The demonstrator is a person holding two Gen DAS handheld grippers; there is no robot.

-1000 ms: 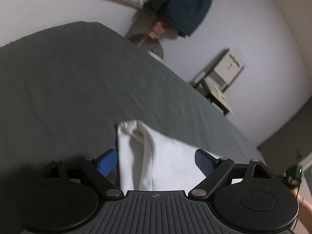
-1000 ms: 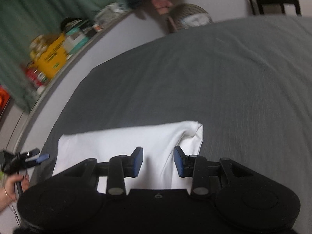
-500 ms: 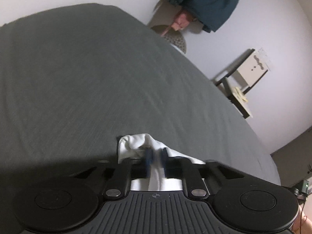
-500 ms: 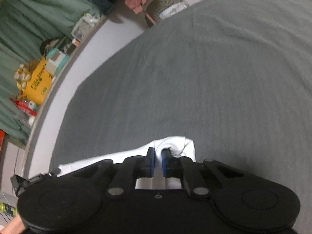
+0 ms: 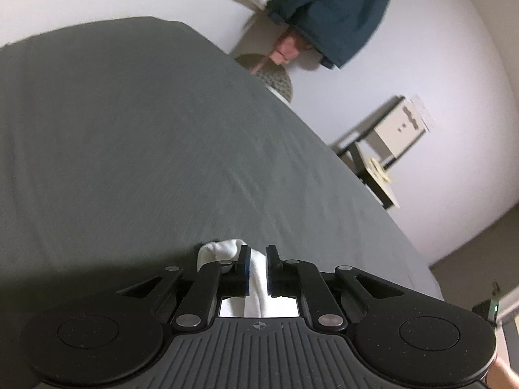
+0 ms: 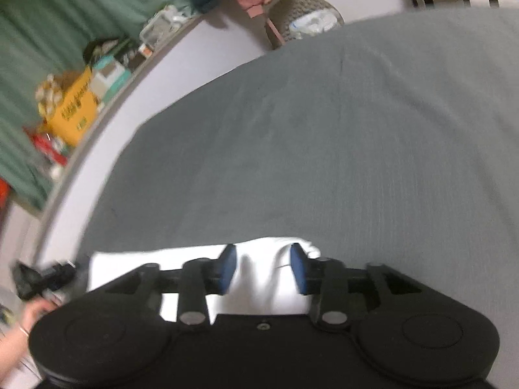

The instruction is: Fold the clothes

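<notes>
White garment [image 5: 256, 278], plain, at lower centre. Bed cover [image 5: 146, 149], plain dark grey, across mid frame. Left gripper [image 5: 258, 270] and right gripper [image 6: 263, 269]: black bodies, blue pads. Jacket [image 5: 337, 6], dark teal, upper right. Curtain [image 6: 58, 16], green, upper left. Box [image 6: 73, 110], yellow, at left.

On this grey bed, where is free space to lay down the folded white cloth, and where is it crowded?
The grey bed is bare beyond the white cloth, up to its far edge near the woven basket and the wall. It is crowded only at the near edge, where the left gripper pinches one cloth corner and the right gripper is opening around the other.
</notes>
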